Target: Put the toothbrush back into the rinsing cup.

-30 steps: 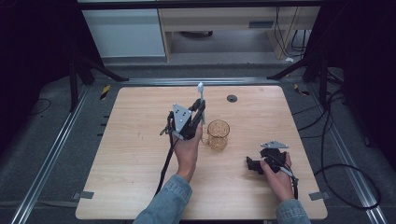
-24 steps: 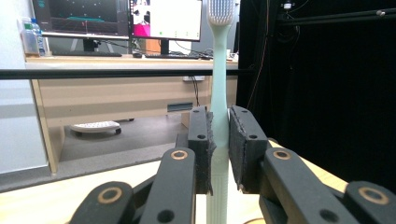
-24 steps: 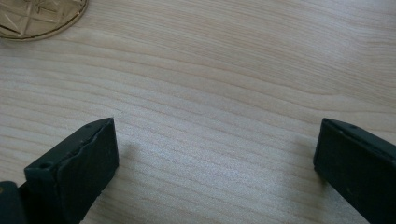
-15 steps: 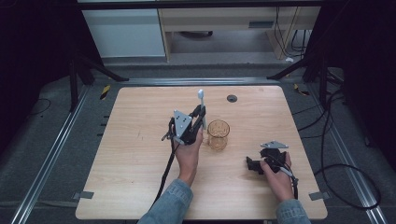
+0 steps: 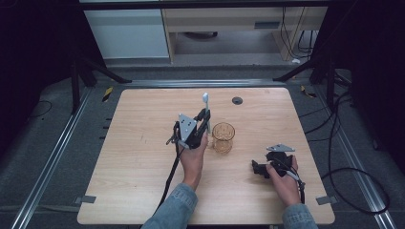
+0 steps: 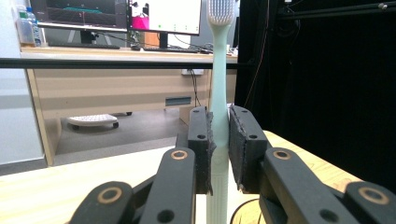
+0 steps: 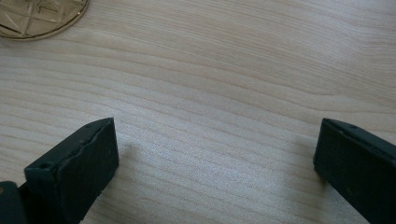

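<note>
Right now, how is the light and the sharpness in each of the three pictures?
High view: the wooden table is evenly lit, the surroundings are very dark, and the glass cup looks soft. Left gripper view: the toothbrush is sharp, with bright monitors behind and a black right side. Right gripper view: the wood grain is crisp, with soft shadows beside the right tool, whose jaws are slightly blurred.

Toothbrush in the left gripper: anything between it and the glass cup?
Nothing visible. The left gripper holds the toothbrush upright, head up, just left of the amber glass cup in the high view. The cup's mouth looks open. The right gripper rests apart on the table.
</note>
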Motion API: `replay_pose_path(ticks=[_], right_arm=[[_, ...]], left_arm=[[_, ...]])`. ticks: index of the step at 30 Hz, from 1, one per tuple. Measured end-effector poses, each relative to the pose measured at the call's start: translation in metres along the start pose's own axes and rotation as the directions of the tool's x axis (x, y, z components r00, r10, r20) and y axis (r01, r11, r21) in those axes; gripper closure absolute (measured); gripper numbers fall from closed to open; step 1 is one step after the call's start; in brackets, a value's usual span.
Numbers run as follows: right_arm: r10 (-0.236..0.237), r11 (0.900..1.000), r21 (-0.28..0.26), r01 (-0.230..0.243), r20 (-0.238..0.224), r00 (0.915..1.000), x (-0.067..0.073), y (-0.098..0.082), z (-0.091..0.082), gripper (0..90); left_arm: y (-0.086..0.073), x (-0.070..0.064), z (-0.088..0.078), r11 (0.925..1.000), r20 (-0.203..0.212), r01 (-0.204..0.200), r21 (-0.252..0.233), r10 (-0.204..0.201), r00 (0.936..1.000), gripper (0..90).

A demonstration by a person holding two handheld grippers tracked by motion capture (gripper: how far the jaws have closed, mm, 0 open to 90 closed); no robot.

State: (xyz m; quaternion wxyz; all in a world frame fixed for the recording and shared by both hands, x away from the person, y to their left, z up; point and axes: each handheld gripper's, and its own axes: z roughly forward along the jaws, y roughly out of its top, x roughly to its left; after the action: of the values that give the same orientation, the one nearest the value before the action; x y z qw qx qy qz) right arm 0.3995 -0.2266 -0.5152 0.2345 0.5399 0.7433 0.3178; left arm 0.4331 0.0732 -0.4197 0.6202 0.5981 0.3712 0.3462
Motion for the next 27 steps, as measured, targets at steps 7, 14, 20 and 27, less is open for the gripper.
replay_pose_path(ticks=[7, 14, 20, 27], right_arm=[[0.0, 1.0, 0.0, 0.0, -0.002, 1.0, 0.0, 0.0, 0.0, 0.4], [0.0, 1.0, 0.0, 0.0, 0.0, 1.0, 0.0, 0.0, 0.0, 0.4], [-0.001, 1.0, 0.0, 0.001, -0.001, 1.0, 0.0, 0.0, 0.0, 0.4], [-0.001, 1.0, 0.0, 0.001, -0.002, 1.0, 0.0, 0.0, 0.0, 0.4]], left_arm=[[-0.009, 0.0, 0.001, 0.9999, 0.0, -0.002, 0.012, 0.002, 1.0, 78.9], [-0.017, 0.0, 0.001, 0.9996, -0.002, 0.002, 0.028, -0.002, 1.0, 78.9], [-0.022, 0.001, 0.0, 0.9993, -0.003, 0.007, 0.036, -0.007, 1.0, 78.9], [-0.029, 0.0, -0.001, 0.999, -0.002, 0.014, 0.042, -0.014, 0.9999, 78.9]])
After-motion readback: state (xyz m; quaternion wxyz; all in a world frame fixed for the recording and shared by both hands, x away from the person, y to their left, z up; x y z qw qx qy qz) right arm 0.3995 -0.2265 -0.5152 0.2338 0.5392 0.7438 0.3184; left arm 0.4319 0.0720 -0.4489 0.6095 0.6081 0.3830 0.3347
